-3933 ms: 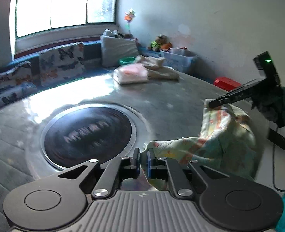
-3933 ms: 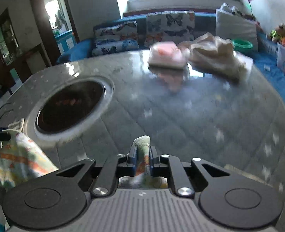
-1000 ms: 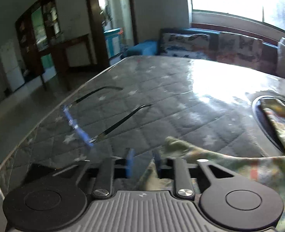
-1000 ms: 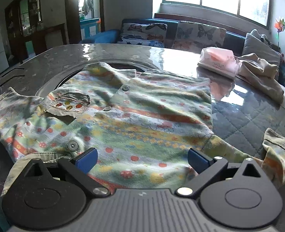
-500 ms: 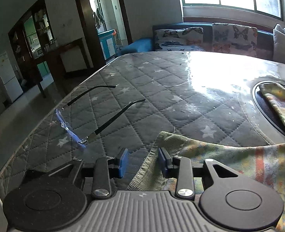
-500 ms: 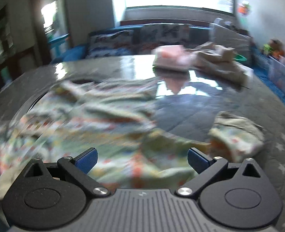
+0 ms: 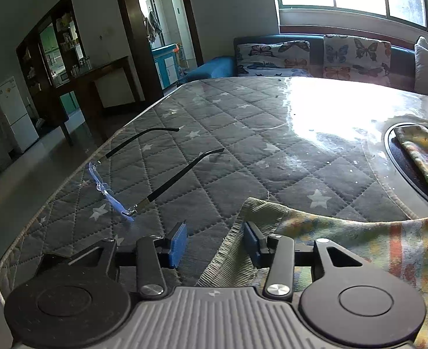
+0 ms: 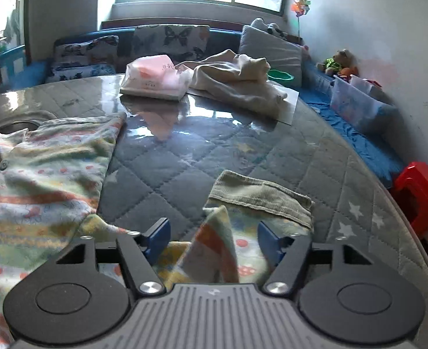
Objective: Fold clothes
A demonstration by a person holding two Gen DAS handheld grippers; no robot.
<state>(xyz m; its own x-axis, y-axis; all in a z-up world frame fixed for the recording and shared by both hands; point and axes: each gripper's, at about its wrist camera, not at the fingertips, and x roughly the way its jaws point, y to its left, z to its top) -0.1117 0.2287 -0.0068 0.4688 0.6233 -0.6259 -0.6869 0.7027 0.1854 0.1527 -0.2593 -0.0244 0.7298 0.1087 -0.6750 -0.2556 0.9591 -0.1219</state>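
Swung rightward since a second ago: right gripper [image 8: 212, 240], then gaping over the shirt's buttoned front, now low centre of its view above the right sleeve [image 8: 243, 221]. Jaws closing, blue pads not yet pressing; a raised fold of sleeve cloth stands between them. Olive ribbed cuff [image 8: 262, 200] just beyond the fingertips, lying flat on the quilted table cover [image 8: 301, 151]. Body of the patterned children's shirt [image 8: 39, 168] spread across the left of the frame, its far edge reaching the round dark inset in the table. Farther up, at centre, a pink tissue pack [image 8: 155, 78] and beside it a crumpled beige garment [image 8: 240, 84]; butterfly cushions [image 8: 170, 37] and a window behind. Red stool [image 8: 417, 192] at the right edge.

Left gripper [image 7: 215, 240] hardly shifted from a second ago, but wider: jaws opening, left pad clear over bare cover, right pad against the ribbed edge of the other sleeve cuff [image 7: 243, 241], nothing clamped. Sleeve cloth trailing off to the lower right of that frame. Beyond the fingertips, left of centre, a pair of glasses [image 7: 132, 180] resting open on the quilted cover near the table's edge. Upper right, glare on the table's surface and another piece of patterned cloth [image 7: 423, 157] draped over the round inset.
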